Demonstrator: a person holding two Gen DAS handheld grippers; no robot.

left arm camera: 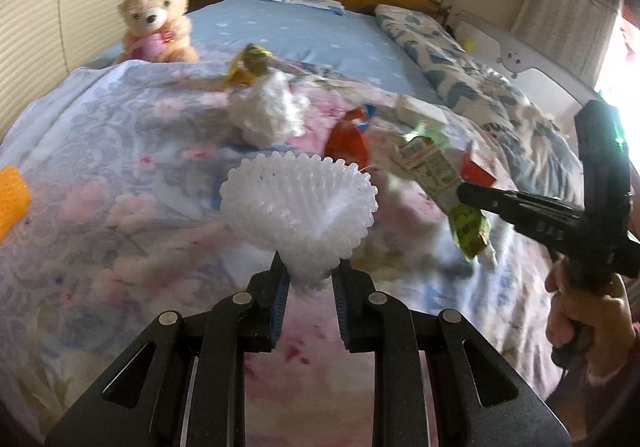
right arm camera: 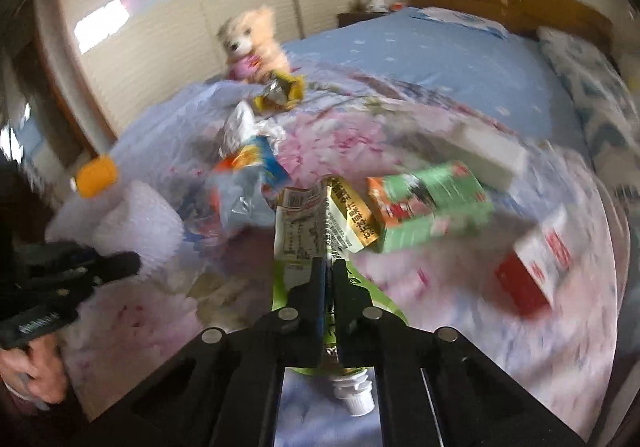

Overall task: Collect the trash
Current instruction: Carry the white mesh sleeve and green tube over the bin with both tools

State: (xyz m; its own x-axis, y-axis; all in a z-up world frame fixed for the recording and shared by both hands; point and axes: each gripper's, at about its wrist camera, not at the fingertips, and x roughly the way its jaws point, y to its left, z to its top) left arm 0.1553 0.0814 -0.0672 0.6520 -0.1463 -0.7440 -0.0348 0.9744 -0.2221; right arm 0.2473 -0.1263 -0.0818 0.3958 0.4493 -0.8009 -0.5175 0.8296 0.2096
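Note:
My left gripper is shut on the pinched base of a white foam fruit net, which fans out above the fingers. In the right wrist view the same net bulges beside the left gripper at the left edge. My right gripper is shut on a flattened green and white drink pouch; its white cap hangs below the fingers. The left wrist view shows the right gripper at the right with the pouch dangling from it above the floral quilt.
Other trash lies on the quilt: crumpled white plastic, a red wrapper, a yellow wrapper, a green box, a red and white box, a white box. A teddy bear sits behind. An orange net lies at the left.

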